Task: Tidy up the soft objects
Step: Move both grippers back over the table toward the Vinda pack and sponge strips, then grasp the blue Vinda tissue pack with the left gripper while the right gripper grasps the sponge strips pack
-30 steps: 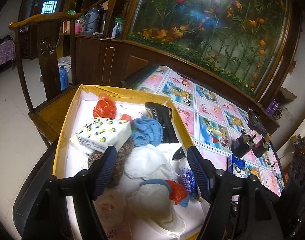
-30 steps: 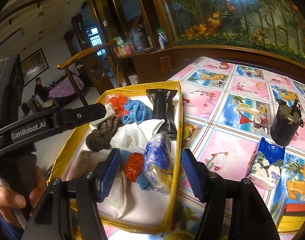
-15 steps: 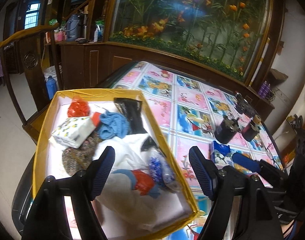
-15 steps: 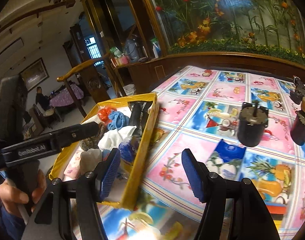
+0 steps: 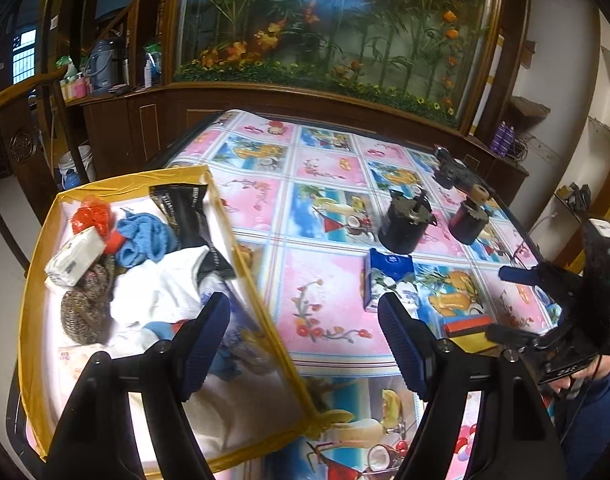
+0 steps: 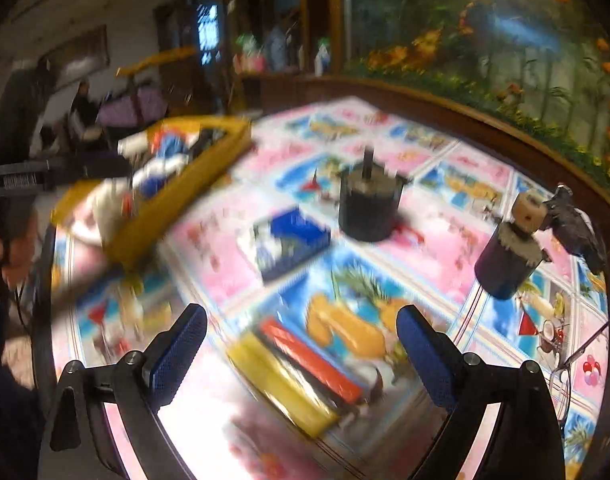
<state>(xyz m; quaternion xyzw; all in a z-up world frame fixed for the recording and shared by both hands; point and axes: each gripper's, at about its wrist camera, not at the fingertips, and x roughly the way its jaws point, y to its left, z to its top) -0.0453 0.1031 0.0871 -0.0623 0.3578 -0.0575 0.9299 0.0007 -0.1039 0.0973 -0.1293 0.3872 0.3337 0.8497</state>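
Currently, most of the soft goods are lying inside the yellow-rimmed box (image 5: 241, 236) at the left end of the bench (image 5: 329, 308): a red mesh bundle (image 5: 92, 216), a blue knitted cloth (image 5: 145, 236), a brown knitted item (image 5: 85, 308), white cloths (image 5: 161, 284), a tissue pack (image 5: 75, 254) and a black pouch (image 5: 183, 208). Judging by this, the sorting is well advanced but not complete.

The left claw (image 5: 305, 344) is hovering with its jaws wide apart and empty, straddling the near right rim of the box. The right claw (image 6: 301, 352) is likewise spread and carrying nothing; its view is motion-blurred, so fine detail there is unreliable.

Outside the box, a blue-and-white soft pack (image 5: 389, 280) is lying flat on the bench, just beside a black cylindrical motor (image 5: 405, 218). Nearer the right claw, a flat yellow-and-red item (image 6: 301, 376) is lying on the bench; whether it is soft cannot be determined. A second dark cylinder (image 6: 509, 252) is standing well apart to the right.

Remaining work, as a judgement: the blue-and-white pack is the likely next item for transfer into the box. The motors are hard parts and probably stay put.
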